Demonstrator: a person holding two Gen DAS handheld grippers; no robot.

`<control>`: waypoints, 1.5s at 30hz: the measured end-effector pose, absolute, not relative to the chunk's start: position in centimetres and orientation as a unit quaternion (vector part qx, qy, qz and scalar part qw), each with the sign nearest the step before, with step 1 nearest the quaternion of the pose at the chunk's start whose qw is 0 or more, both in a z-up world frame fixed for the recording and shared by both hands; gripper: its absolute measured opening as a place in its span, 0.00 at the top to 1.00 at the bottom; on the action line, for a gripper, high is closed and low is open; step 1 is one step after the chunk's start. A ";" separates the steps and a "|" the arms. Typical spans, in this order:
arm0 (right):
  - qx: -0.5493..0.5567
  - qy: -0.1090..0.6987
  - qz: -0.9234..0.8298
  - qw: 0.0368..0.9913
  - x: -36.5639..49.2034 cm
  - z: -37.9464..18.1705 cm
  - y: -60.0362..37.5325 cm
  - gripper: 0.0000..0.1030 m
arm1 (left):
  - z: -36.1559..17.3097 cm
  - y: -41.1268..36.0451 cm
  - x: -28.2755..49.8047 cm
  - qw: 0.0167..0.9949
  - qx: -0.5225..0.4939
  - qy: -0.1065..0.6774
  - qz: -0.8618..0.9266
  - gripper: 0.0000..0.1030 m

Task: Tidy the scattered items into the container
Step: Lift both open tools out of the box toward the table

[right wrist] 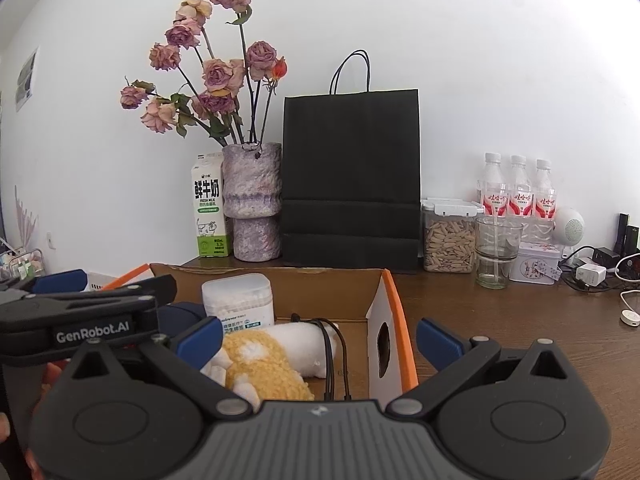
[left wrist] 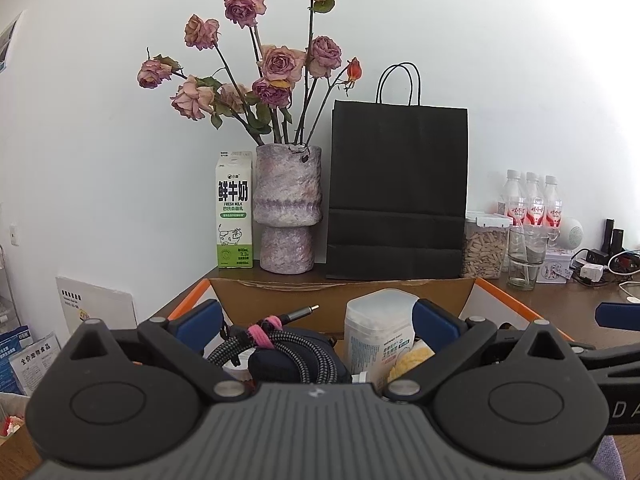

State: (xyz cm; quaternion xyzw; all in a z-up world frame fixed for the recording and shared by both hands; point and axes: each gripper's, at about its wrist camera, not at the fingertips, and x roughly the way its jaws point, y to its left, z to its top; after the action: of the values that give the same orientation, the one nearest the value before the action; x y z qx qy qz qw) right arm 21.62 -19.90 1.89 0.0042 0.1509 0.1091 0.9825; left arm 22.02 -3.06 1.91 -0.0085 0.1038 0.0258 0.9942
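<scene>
Right wrist view: my right gripper (right wrist: 320,342) and left gripper (left wrist: 316,320) gape empty over the orange-edged cardboard box (right wrist: 394,320); yellow-and-white plush toy (right wrist: 260,360) at eleven o'clock.

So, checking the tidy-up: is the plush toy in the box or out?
In: the plush toy lies inside the cardboard box, beside the cotton swab tub.

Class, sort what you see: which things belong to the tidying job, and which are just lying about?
Job:
cardboard box
cotton swab tub
plush toy
braided cable

Lying about:
milk carton
vase of roses
black paper bag
three bottles
seed jar
</scene>
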 end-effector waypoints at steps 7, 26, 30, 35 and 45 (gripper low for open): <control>0.000 0.150 0.114 0.982 20.8 1.9 -19.8 0.00 | 1.8 -2.8 21.2 0.995 -0.008 0.101 0.019 0.00; -0.040 0.165 0.146 0.975 17.8 1.0 -19.4 0.00 | 1.0 -2.1 18.0 0.994 0.016 0.104 0.008 0.00; -0.040 0.185 0.147 0.971 17.4 0.4 -19.8 0.00 | 0.6 -1.5 17.2 0.993 0.017 0.114 0.010 0.00; -0.038 0.199 0.139 0.969 16.8 -0.3 -20.4 0.00 | -0.2 -1.1 16.2 0.991 0.026 0.129 0.016 0.00; -0.028 0.223 0.110 0.968 15.9 -1.4 -22.0 0.00 | -0.9 1.0 14.4 0.986 0.006 0.162 0.028 0.00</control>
State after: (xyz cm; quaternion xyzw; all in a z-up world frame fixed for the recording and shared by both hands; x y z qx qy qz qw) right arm 15.90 -21.97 -1.39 -0.0279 0.2225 0.1097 0.9683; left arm 14.43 0.97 -0.90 0.0064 0.1621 0.0281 0.9864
